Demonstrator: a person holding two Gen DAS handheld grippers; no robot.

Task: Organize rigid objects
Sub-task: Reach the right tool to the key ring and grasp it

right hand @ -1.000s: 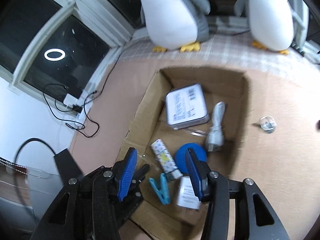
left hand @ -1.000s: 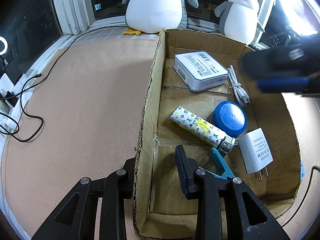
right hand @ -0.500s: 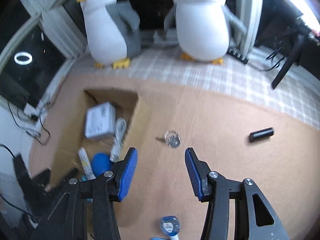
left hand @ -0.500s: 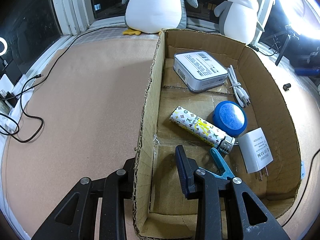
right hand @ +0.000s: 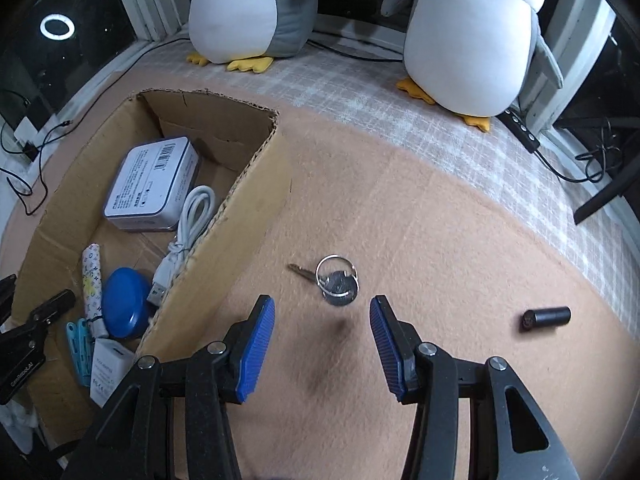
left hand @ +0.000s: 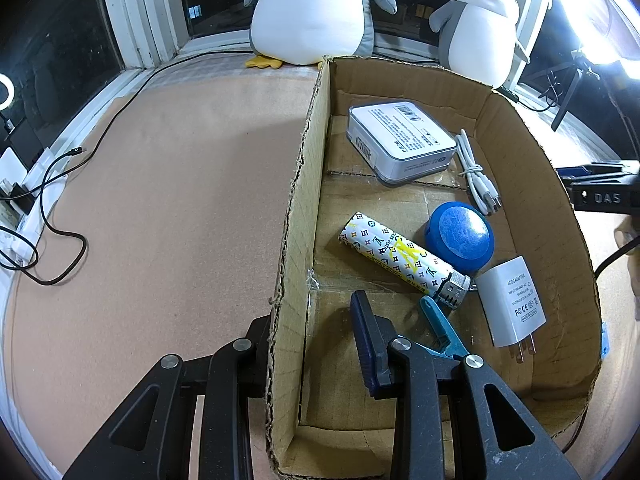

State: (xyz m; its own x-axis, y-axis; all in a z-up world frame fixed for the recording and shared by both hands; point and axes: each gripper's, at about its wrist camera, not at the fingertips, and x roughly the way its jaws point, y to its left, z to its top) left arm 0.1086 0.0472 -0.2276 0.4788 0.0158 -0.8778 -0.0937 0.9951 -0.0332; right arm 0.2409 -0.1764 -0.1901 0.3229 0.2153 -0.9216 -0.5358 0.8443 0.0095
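Straddling the box wall, left tongs gape; right tongs wide before keys.

Brown cardboard box on a peach-tan surface, checked white toward the grey-and-white penguins. Inside the box: white lighter with dark monogram pattern and yellow scribble, blue round case, white charger, teal clip, white cable. Silver keys; black cylinder.
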